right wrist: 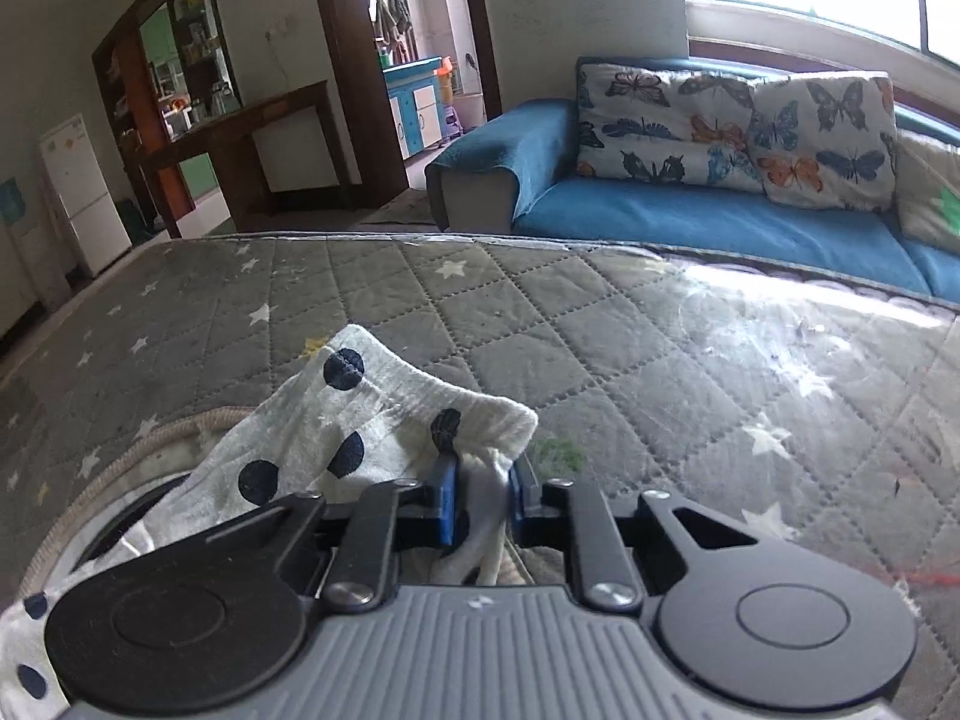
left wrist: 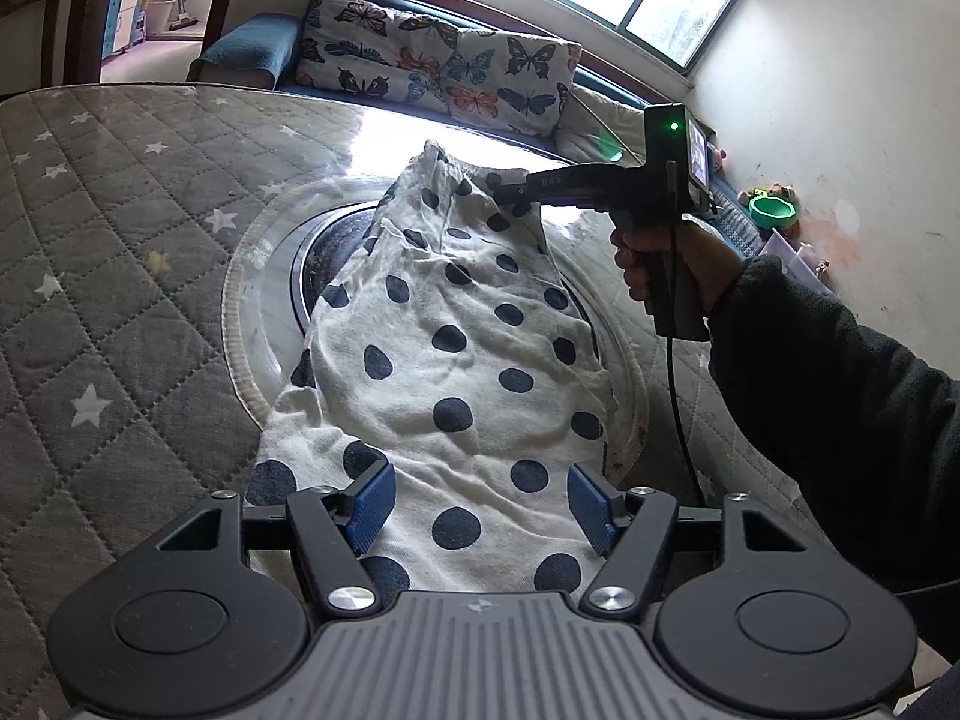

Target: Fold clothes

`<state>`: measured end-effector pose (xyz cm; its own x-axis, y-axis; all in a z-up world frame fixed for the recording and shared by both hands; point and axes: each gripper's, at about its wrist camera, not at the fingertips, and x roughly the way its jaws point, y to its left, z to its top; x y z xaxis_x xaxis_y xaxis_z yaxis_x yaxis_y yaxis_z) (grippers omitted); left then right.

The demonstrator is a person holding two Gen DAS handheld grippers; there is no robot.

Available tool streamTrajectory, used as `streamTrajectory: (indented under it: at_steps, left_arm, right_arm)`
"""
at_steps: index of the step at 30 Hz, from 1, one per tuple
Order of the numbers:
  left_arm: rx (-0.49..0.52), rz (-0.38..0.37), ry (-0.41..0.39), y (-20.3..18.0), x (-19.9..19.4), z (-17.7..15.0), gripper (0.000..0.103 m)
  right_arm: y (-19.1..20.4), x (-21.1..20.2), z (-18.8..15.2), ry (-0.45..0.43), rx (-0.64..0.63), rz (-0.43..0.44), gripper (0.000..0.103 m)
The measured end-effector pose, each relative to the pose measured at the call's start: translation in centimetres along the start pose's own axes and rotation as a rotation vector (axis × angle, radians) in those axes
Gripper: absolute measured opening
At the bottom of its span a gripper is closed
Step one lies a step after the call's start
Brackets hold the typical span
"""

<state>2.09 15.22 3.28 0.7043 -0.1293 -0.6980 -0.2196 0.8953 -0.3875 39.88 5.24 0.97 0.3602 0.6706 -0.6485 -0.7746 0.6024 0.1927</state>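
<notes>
Right wrist view showed the right tongs (right wrist: pixel 483 501) clamped on the polka-dot garment's (right wrist: pixel 360 420) far hem, lifting it for a fold. Nearer on that garment, the left tongs (left wrist: pixel 480 507) hovered spread wide, gripping nothing, apparently ready to pin or take cloth.

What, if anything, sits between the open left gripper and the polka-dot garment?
Nothing visible. The left gripper is open with the garment lying directly between its fingers. The right gripper is already shut on the garment's far end, over the quilted mat.
</notes>
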Motion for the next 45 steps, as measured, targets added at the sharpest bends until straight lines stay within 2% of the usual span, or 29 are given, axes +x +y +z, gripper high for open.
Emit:
streamTrajectory:
  at_steps: [2,5,9,13,18,27,40,45]
  left_arm:
    - [0.003,-0.005,-0.001,0.2,-0.1,-0.1,0.068]
    - [0.005,-0.011,0.004,0.0,0.0,-0.1,0.068]
    - [0.007,-0.007,0.011,-0.1,0.1,-0.1,0.068]
    - [0.001,-0.008,0.012,0.0,0.1,-0.1,0.068]
    - [0.0,-0.005,0.023,0.2,0.9,0.5,0.068]
    - [-0.023,0.001,0.057,1.4,2.1,0.8,0.069]
    - [-0.027,0.008,0.016,1.2,-2.0,-1.4,0.07]
    - [-0.03,0.019,0.034,1.5,-1.6,-2.4,0.07]
  right_arm:
    - [-0.1,0.0,0.0,0.0,0.005,0.003,0.014]
    - [-0.2,0.1,0.0,0.0,0.013,0.008,0.02]
    - [-0.3,0.2,0.1,-0.001,0.024,0.013,0.02]
    - [-0.4,0.1,0.1,0.002,0.043,0.029,0.012]
    - [-1.1,-0.6,0.3,-0.002,0.118,0.077,0.011]
    - [2.2,-4.3,-1.5,-0.013,0.068,0.176,0.009]
    - [7.2,-9.8,-4.2,-0.028,-0.009,0.321,0.007]
    - [10.5,-13.1,-6.3,-0.03,-0.019,0.38,0.007]
